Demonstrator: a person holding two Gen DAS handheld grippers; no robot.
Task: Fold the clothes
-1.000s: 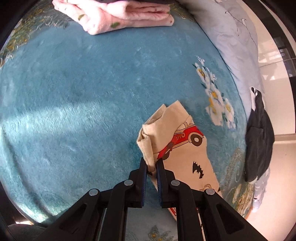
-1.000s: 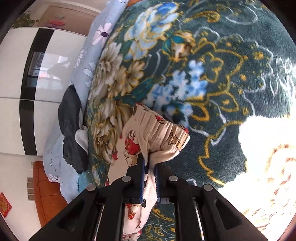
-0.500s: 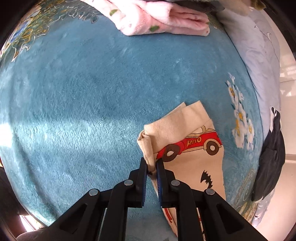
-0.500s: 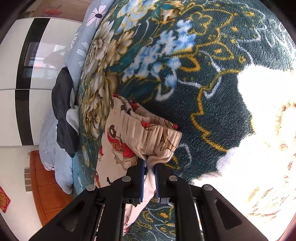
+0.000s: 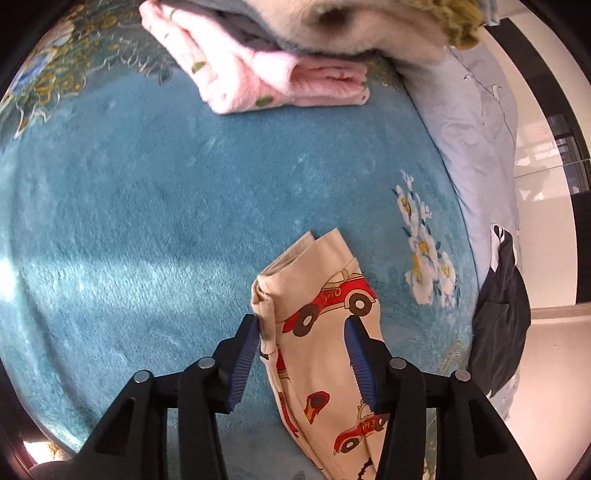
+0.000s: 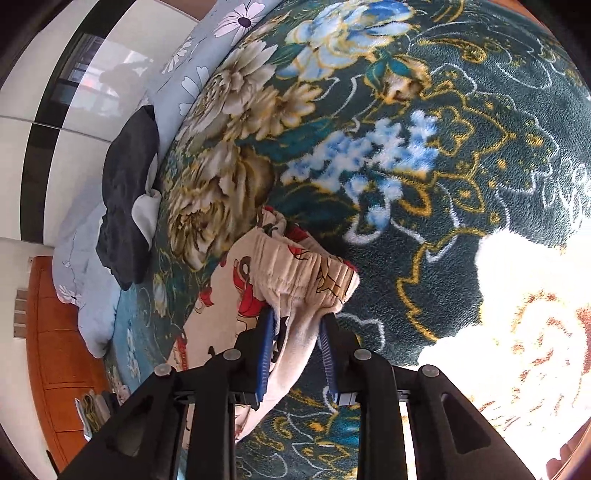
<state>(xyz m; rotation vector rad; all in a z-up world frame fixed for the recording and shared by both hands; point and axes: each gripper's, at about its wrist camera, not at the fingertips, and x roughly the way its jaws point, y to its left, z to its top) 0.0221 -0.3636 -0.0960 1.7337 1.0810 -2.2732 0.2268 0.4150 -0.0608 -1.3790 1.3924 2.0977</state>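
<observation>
Cream child's trousers (image 5: 328, 373) printed with red cars lie folded on the teal plush blanket (image 5: 177, 221). My left gripper (image 5: 302, 325) is above the leg end. Its jaws are opening and stand wide, the cloth lying loose between them with its left edge against the left pad (image 5: 246, 341). In the right wrist view the elastic waistband (image 6: 295, 258) of the trousers rests on the dark flowered part of the blanket (image 6: 424, 177). My right gripper (image 6: 297, 316) is opening there too, with a slack fold of cloth between the jaws.
A folded pink garment (image 5: 266, 77) lies at the far side under a grey and cream pile (image 5: 351, 22). A dark garment (image 5: 498, 325) (image 6: 125, 195) hangs over the bed's edge on a pale blue sheet (image 5: 476, 122). A wooden cabinet (image 6: 55, 350) stands beyond.
Both grippers were shut on the trousers and have now let go, their jaws spreading apart. The trousers have settled onto the blanket. The left view has shifted toward the pink garment.
</observation>
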